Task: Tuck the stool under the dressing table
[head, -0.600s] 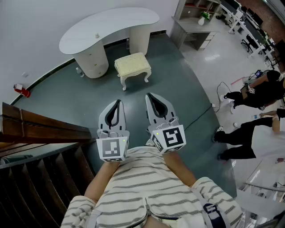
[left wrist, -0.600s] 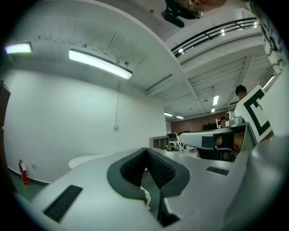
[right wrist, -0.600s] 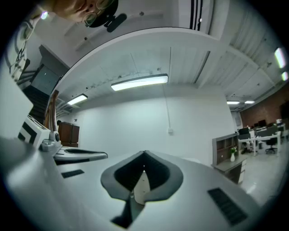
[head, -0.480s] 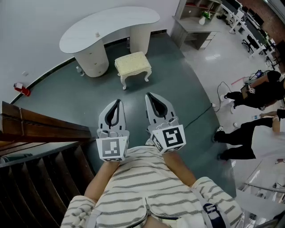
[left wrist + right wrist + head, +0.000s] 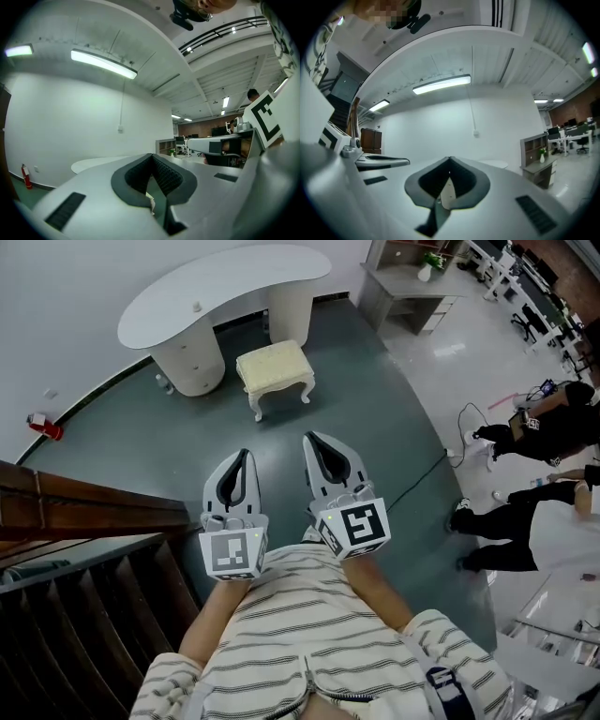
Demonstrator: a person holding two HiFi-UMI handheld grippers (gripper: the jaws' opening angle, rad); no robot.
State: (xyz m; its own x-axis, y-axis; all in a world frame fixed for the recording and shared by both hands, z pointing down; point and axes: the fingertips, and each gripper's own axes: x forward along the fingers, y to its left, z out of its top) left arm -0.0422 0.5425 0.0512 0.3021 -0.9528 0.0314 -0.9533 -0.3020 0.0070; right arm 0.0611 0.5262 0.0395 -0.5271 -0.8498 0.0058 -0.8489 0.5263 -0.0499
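Note:
A cream cushioned stool with curved white legs stands on the dark green floor, just in front of the white kidney-shaped dressing table by the wall. The stool sits outside the table's knee space. My left gripper and right gripper are held level side by side close to my body, well short of the stool. Both are shut with nothing between their jaws. In the left gripper view and the right gripper view the tips meet, and the table top shows beyond them.
A dark wooden stair rail and steps lie at my left. A grey shelf desk stands to the table's right. People stand on the glossy floor at the right, near a cable. A red extinguisher rests by the wall.
The view has shifted slightly, so the stool and table sit a little higher and further left in the head view. Both grippers stay shut and side by side.

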